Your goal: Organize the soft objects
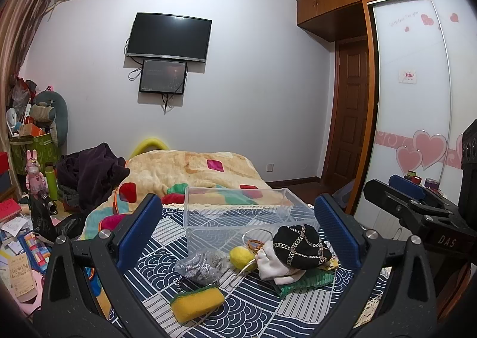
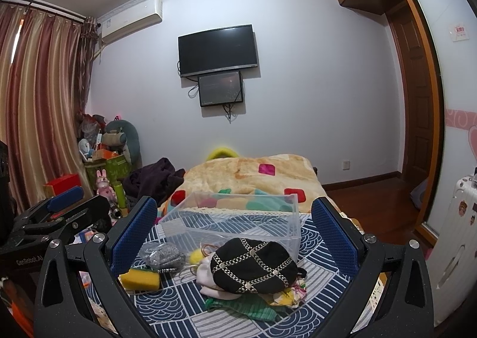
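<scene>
A clear plastic box [image 1: 238, 212] [image 2: 235, 218] stands empty on a blue patterned cloth [image 1: 238, 308]. In front of it lie a black cap with gold chain trim [image 1: 299, 244] [image 2: 252, 266], white cloth [image 1: 274, 268], a green knit piece [image 2: 238, 306], a yellow ball [image 1: 240, 257], a grey mesh scrubber [image 1: 199, 266] [image 2: 161, 254] and a yellow-green sponge [image 1: 195, 303] [image 2: 141, 278]. My left gripper [image 1: 235, 233] is open and empty above these. My right gripper [image 2: 235, 233] is open and empty, the cap between its fingers' lines.
A bed with an orange patterned blanket [image 1: 202, 171] lies behind the box. Clutter, a dark garment [image 1: 89, 171] and a green bin [image 1: 32, 150] fill the left. A wardrobe with heart decals [image 1: 417, 99] and a door are on the right. A white suitcase [image 2: 456, 233] stands at right.
</scene>
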Tool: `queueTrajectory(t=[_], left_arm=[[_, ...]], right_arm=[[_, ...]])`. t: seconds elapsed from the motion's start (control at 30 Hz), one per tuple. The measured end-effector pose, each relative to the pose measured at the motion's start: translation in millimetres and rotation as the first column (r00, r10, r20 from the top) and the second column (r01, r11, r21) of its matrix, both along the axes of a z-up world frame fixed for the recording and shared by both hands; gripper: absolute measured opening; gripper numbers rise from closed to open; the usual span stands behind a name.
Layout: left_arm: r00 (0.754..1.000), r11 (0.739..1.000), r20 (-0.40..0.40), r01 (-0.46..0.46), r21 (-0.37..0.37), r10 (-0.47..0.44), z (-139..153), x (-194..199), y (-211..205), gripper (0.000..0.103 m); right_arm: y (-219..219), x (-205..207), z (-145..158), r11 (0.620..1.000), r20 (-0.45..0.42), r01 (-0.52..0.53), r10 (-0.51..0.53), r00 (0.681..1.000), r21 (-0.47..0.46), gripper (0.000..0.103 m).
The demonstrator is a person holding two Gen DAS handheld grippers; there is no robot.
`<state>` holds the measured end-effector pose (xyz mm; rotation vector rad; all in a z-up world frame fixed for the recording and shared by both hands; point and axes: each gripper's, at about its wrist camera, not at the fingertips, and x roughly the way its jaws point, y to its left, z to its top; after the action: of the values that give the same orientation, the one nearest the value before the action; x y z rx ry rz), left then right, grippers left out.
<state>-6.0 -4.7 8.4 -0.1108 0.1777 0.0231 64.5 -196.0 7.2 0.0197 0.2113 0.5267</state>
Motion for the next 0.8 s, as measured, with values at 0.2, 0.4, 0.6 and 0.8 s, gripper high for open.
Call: queueTrajectory(t=[0.2,0.4,0.6,0.8], left_arm=[[1.0,1.0,0.0,0.001,-0.001,-0.001,-0.1,-0.7,-0.4,0.103],[0.999,1.0,-0.034,-0.007,-0.008,0.007,-8.3,8.0,4.8,0.103],[0.986,0.998,-0.157,-0.057,-0.038,0.051,-30.9,36.9,23.1,0.103],[0.965,0.997,-0.257,-0.07,-0.026,0.061,-61.5,59.4,31.9,0.103]], right_arm=[[0.4,-0.1,-0.4,1.0,0.002,-0.001,0.001,1.0,0.0,0.103],[1.2,2.8,-3.2,1.0,-0.011,-0.002,0.002,1.0,-0.007,0.103],[3.4,25.6,-22.2,0.999,-0.121,-0.016,0.012,0.993,-0.037,0.103],[10.5,46.5,-47.0,0.996,-0.238,-0.047,0.027,0.971,-0.081,0.103]])
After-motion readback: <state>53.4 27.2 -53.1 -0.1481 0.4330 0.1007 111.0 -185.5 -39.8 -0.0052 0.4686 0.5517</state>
